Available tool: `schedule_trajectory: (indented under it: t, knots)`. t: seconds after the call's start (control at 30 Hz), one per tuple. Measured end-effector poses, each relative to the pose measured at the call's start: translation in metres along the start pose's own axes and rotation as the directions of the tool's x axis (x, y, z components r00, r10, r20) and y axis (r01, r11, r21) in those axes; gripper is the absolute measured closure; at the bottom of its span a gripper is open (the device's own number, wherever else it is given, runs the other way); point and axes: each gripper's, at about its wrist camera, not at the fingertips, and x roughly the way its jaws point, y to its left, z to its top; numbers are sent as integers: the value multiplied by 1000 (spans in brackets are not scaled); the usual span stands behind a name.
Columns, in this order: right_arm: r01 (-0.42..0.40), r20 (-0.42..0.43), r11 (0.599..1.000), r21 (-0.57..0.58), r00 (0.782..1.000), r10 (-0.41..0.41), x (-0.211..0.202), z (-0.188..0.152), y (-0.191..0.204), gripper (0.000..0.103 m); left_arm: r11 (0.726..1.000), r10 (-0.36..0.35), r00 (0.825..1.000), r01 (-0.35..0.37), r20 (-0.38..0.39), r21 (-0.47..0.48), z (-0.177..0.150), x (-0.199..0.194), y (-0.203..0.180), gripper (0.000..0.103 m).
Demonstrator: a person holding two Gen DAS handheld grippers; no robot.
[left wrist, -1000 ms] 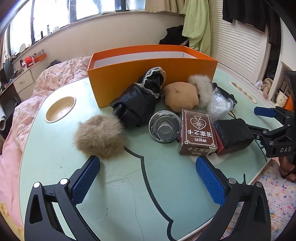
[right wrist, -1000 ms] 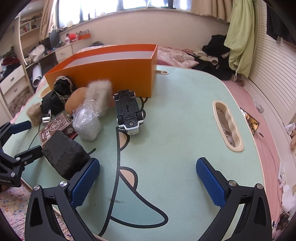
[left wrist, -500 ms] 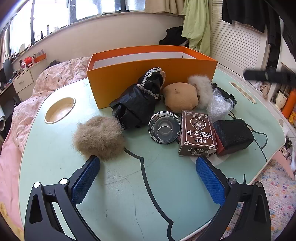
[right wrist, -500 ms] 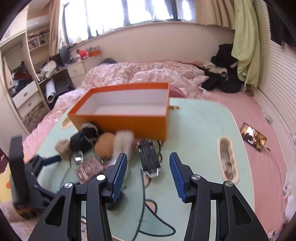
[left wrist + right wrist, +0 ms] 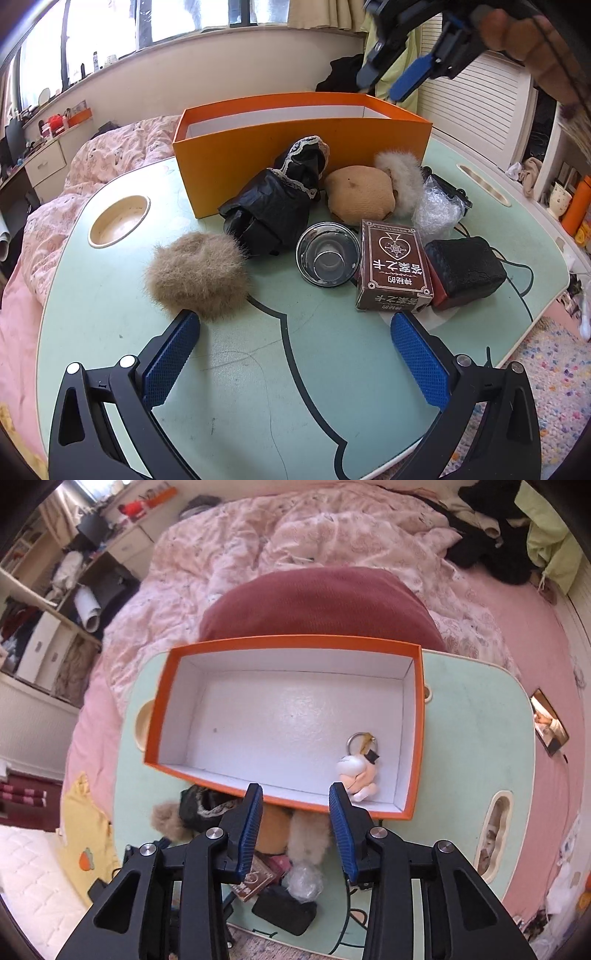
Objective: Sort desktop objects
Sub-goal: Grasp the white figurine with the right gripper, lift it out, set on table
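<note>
green table (image 5: 332, 369) (cluttered), orange box (image 5: 415, 738)

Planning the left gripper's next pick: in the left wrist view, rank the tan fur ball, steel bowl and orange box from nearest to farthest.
1. Tan fur ball, just beyond the left finger.
2. Steel bowl, centre, farther in.
3. Orange box, at the back.

Daylight enters through the windows (image 5: 166, 22) beyond the left gripper (image 5: 295, 365); they overexpose. Fisheye distortion bends all edges. The right gripper (image 5: 399, 77) is motion-blurred.
</note>
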Motion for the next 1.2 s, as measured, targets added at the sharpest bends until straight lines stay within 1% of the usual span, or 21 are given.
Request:
schedule_trajectory:
  t: [0.07,0.13,0.3,0.37,0.47,0.5,0.63,0.67,0.73,0.8,0.87,0.93,1.0,1.07,1.1,1.2]
  knots:
    - [82,-52,996,17,995,-81,15,6,-1,68,1000,-1,1000,1,3,0,0,0,0,0]
    - [125,-109,991,53,987,-118,28,10,-6,68,1000,-3,1000,3,6,1,0,0,1,0]
    - [187,-220,970,157,964,-150,54,19,-23,68,1000,-9,1000,9,14,2,-1,1,3,0]
    - [224,-271,947,231,949,-159,67,22,-29,67,1000,-10,1000,10,16,2,-1,1,3,0]
    - [243,-314,938,249,936,-159,86,24,-31,68,1000,-12,1000,12,20,5,-2,0,4,0]
    - [242,-314,938,250,936,-158,90,24,-30,67,1000,-15,1000,15,20,3,-3,0,5,0]
    - [247,-268,946,212,945,-186,90,21,-24,69,1000,-19,1000,19,22,1,-3,0,6,0]
    - [234,-253,949,209,951,-179,89,20,-25,69,1000,-20,1000,20,22,0,-2,0,6,0]
    - [180,-198,964,195,970,-141,81,19,-27,69,1000,-19,1000,19,22,0,-3,0,6,0]
    - [151,-111,972,181,985,-132,61,17,-27,69,1000,-19,1000,19,22,0,-2,0,6,0]
    - [112,-17,982,153,994,-110,35,11,-23,69,1000,-19,1000,19,22,0,-2,0,6,0]
    - [60,69,990,128,995,-69,5,1,-18,69,1000,-19,1000,19,22,0,-2,1,5,0]
    - [12,117,996,90,993,-22,-21,-16,-11,69,1000,-19,1000,19,22,0,-2,0,5,0]
    - [-9,120,999,49,993,3,-34,-39,-4,69,1000,-19,1000,19,22,0,-3,0,5,0]
    - [-4,105,1000,24,994,1,-34,-51,-2,69,1000,-18,1000,18,22,0,-3,0,5,0]
    - [2,21,999,-43,1000,-1,-13,-87,8,69,1000,-19,1000,19,22,0,-3,0,5,0]
